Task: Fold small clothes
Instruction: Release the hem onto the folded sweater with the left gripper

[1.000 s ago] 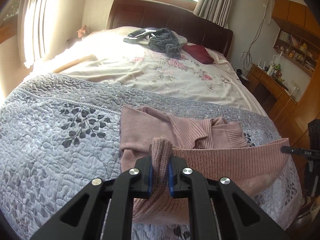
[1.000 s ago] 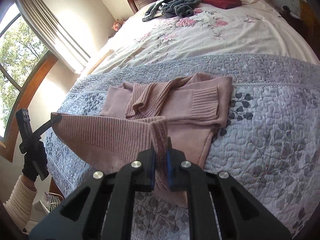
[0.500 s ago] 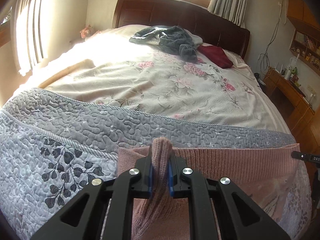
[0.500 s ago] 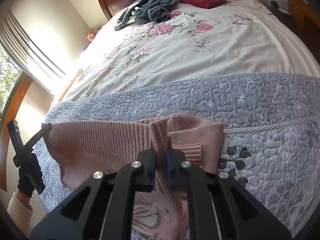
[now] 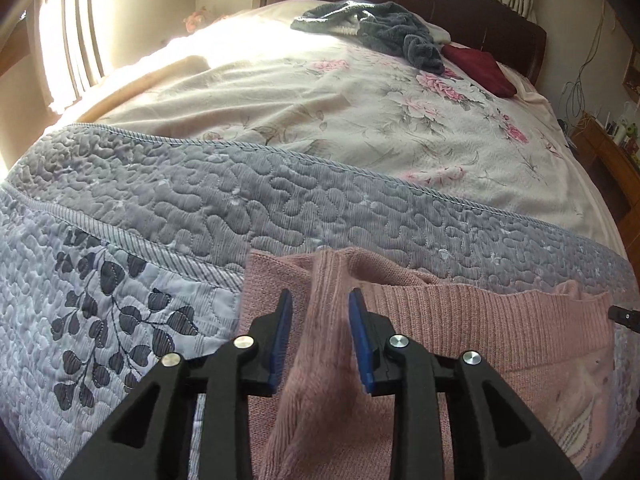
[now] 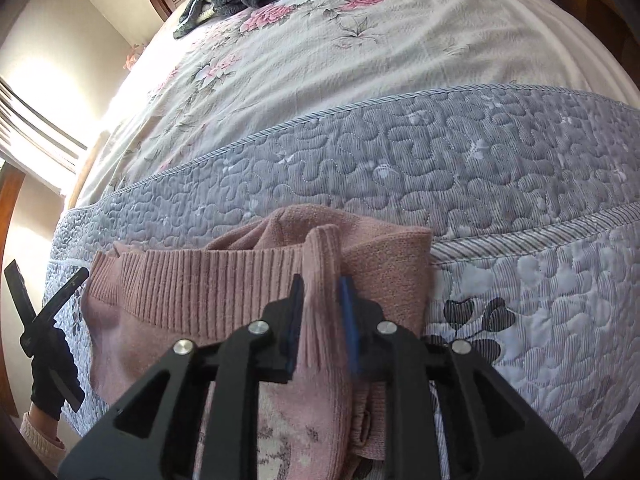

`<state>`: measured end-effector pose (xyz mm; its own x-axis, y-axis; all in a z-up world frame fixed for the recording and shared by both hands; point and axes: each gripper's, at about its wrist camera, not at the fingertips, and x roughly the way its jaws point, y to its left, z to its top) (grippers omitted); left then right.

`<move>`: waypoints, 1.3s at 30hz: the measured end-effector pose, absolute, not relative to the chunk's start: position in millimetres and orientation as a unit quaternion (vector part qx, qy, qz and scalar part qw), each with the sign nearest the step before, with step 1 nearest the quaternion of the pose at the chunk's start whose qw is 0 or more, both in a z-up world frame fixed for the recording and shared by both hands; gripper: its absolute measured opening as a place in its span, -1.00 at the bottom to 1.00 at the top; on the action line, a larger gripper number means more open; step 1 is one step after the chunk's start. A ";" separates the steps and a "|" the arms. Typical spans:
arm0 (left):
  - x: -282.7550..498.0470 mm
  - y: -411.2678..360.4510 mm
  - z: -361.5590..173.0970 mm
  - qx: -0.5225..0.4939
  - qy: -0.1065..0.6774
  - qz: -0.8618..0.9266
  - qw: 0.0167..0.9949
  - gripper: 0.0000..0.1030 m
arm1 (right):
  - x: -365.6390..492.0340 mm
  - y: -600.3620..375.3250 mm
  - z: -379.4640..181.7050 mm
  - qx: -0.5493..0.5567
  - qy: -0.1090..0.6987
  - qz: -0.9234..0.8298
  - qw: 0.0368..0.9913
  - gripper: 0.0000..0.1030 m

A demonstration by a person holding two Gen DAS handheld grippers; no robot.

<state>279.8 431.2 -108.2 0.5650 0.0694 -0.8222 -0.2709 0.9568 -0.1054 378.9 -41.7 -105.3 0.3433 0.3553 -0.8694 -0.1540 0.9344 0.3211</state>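
Both grippers, clamped on the hem half a second earlier, now stand parted: left gripper (image 5: 320, 312) and right gripper (image 6: 322, 296) straddle but release the pink sweater (image 5: 480, 320), folded on the grey quilt (image 5: 280, 208).

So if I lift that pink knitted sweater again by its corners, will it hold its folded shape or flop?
Probably flop: the pink sweater bunches into soft ridges between the open left gripper and right gripper. Its ribbed knit likely grips the pads rather than slipping. It looks light.
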 end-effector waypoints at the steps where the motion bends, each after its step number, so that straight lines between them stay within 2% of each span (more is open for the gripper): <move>1: 276.8 434.8 -108.3 -0.115 0.457 0.101 0.876 -0.36 | 375.4 -45.6 -104.4 0.096 0.550 0.158 0.815 -0.29; 6: 246.2 432.3 -92.7 -0.125 0.443 0.087 0.883 -0.35 | 333.4 -59.4 -89.8 0.101 0.546 0.189 0.810 -0.21; 9: 220.4 410.1 -88.4 -0.101 0.455 0.059 0.883 -0.24 | 290.8 -63.2 -87.4 0.087 0.554 0.209 0.801 -0.13; 16: 171.2 362.6 -110.5 -0.088 0.492 0.013 0.866 -0.13 | 210.2 -61.7 -118.3 0.075 0.588 0.224 0.774 -0.08; 17: 168.1 357.9 -116.1 -0.083 0.497 0.012 0.864 -0.12 | 205.6 -59.9 -124.2 0.073 0.594 0.221 0.770 -0.19; 18: 165.9 353.6 -121.5 -0.082 0.504 0.012 0.860 -0.12 | 202.2 -58.9 -129.2 0.079 0.600 0.224 0.764 -0.50; 21: 163.8 348.5 -133.6 -0.079 0.519 0.017 0.851 -0.12 | 200.8 -62.1 -129.0 0.101 0.604 0.223 0.759 -0.87; 25: 164.7 349.7 -144.6 -0.074 0.533 0.023 0.842 -0.12 | 200.7 -68.4 -117.8 0.098 0.601 0.212 0.764 -0.88; 37: 164.4 353.0 -153.8 -0.068 0.530 0.022 0.845 -0.12 | 206.9 -72.3 -150.1 0.094 0.624 0.194 0.751 -0.86; 38: 165.0 353.2 -153.0 -0.069 0.531 0.023 0.845 -0.12 | 208.4 -72.6 -149.0 0.094 0.626 0.194 0.749 -0.80; 39: 165.6 353.2 -151.9 -0.071 0.531 0.023 0.844 -0.12 | 210.1 -74.1 -146.8 0.095 0.626 0.193 0.749 -0.64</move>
<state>165.6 353.2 -151.9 0.4340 -0.0359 -0.9002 -0.1143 0.9889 -0.0945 210.1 -74.1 -146.8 0.1409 0.4090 -0.9016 -0.1703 0.9071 0.3849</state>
